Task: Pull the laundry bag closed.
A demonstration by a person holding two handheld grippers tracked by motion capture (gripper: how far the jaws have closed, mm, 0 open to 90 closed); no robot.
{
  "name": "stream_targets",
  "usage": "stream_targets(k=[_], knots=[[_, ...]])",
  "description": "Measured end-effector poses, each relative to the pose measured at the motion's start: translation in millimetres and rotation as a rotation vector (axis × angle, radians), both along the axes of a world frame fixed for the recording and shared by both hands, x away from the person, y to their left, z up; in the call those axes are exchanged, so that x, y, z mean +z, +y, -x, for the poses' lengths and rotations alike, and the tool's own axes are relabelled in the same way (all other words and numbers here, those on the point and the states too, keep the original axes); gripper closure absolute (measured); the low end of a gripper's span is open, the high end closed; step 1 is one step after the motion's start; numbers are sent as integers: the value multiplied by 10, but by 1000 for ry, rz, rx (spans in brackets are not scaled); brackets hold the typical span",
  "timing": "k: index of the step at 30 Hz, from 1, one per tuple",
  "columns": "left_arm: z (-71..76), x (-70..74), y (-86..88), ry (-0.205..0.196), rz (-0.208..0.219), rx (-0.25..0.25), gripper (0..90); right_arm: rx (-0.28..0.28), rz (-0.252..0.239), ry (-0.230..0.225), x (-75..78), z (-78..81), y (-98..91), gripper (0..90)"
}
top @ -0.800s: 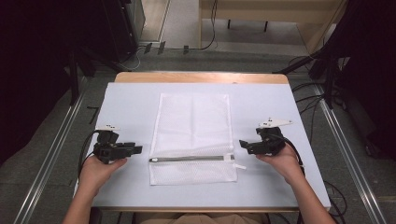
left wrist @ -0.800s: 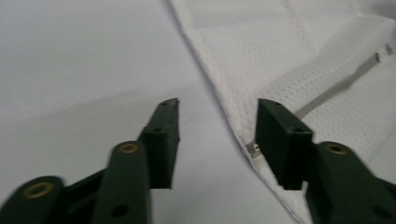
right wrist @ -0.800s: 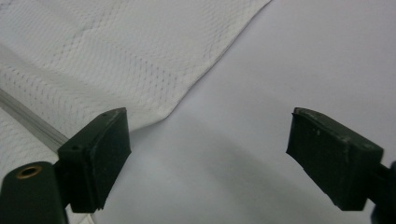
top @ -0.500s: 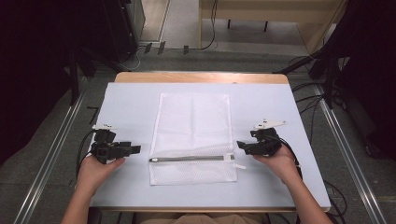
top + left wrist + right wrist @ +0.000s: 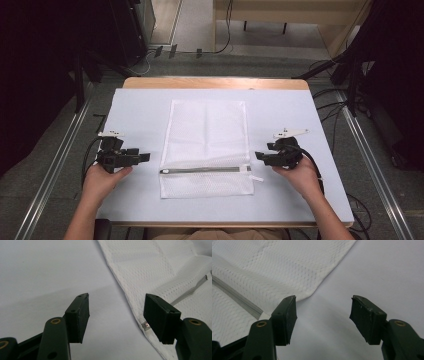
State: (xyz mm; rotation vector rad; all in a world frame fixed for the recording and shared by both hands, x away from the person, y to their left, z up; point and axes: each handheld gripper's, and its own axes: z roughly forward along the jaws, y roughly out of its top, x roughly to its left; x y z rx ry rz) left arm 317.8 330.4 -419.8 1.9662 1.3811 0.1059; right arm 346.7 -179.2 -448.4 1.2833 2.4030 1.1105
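Both grippers open and empty, flanking white mesh bag on table.

Left gripper (image 5: 142, 157) jaws apart, nothing between, low over sheet just left of bag's left edge; same in left gripper view (image 5: 116, 315), bag hem and metal zipper end just beside the right-hand jaw. Right gripper (image 5: 260, 156) jaws apart, empty, just right of bag's right edge by zipper pull; in right gripper view (image 5: 323, 315) bag edge near the left-hand jaw, not pinched. Mesh bag (image 5: 207, 135) flat, mid-table, long side running away, grey zipper (image 5: 205, 170) across near end. Light sheet (image 5: 140, 107) over wooden table (image 5: 215, 83). Hands at near edge.
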Motion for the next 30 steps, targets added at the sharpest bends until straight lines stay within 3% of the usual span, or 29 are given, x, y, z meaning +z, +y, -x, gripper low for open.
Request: stream_targets(k=[10, 14, 18, 23, 30], knots=[[-23, -16, -16, -9, 6, -20, 372, 5, 14, 14, 3, 32, -1, 419], [-44, -18, -27, -5, 17, -23, 374, -8, -23, 14, 30, 43, 3, 428], [-72, -5, -49, -4, 27, -26, 376, -7, -21, 14, 36, 80, 8, 439], [-114, -6, -78, 0, 26, -39, 379, 14, -21, 34, 45, 129, 14, 465], [-124, -8, -94, -2, 25, -40, 380, 56, -2, 19, 126, 206, 95, 498]])
